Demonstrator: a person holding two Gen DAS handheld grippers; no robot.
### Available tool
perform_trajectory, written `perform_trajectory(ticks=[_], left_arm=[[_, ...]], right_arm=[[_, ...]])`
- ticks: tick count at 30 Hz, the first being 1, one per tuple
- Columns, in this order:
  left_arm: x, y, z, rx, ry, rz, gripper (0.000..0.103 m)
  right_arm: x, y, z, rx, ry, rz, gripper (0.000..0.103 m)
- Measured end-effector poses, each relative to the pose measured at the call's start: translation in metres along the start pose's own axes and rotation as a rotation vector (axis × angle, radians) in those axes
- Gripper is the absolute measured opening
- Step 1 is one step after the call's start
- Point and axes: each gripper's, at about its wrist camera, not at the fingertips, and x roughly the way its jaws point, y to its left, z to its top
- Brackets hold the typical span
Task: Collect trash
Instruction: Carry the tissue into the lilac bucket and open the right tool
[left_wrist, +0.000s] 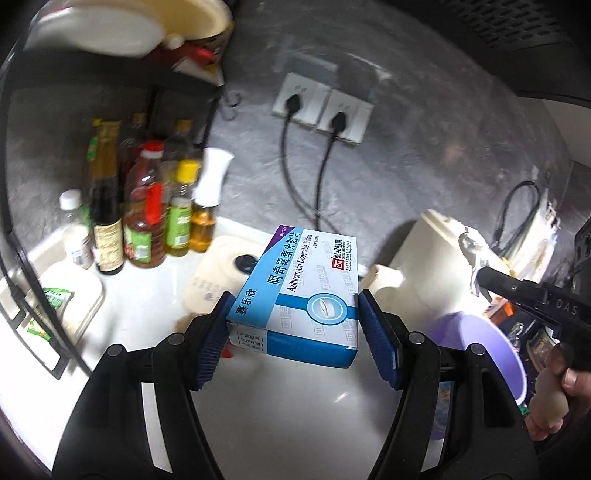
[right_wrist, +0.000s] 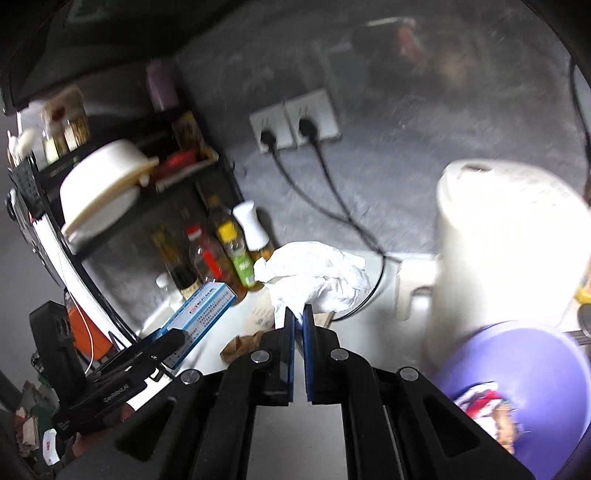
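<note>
Left gripper clamped on blue-and-white box, pads pressed to both short sides, box lifted clear of white surface. Same box seen from right wrist view, left of the tissue, held in left gripper.

Right gripper pinched on crumpled white tissue, blue pads nearly together with tissue bunched above tips. Right gripper visible in left view to the right of the box, tissue at its tip.

Purple bin right of and below tissue, colourful wrappers inside. Same bin in left view right of box, just past the right pad.

White kettle right of tissue, above bin; also behind box in left view. Brown paper scrap on surface below tissue, left of right gripper.

Row of sauce bottles left of box, against grey wall; white-capped spray bottle nearest box. Two wall sockets with black plugs above box, cords running down behind it. Black rack far left of tissue with cream bowl on it. Flat cream device on surface just behind box, partly hidden.
</note>
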Motion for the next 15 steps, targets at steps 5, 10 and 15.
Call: perform_trajectory(ticks=[5,10,15], left_arm=[[0.004,-0.034,0.005,0.045,-0.008,-0.060,0.068],[0.012,-0.070,0.008,0.091,-0.004,-0.131,0.068],[0.023,-0.100,0.005,0.129,0.013,-0.195,0.068]], right_arm=[[-0.030,-0.027,0.003,0.022,-0.037,-0.042,0.005],[-0.053,-0.054,-0.002,0.048,-0.060,-0.091,0.005],[-0.071,-0.081,-0.012,0.080,-0.063,-0.159,0.009]])
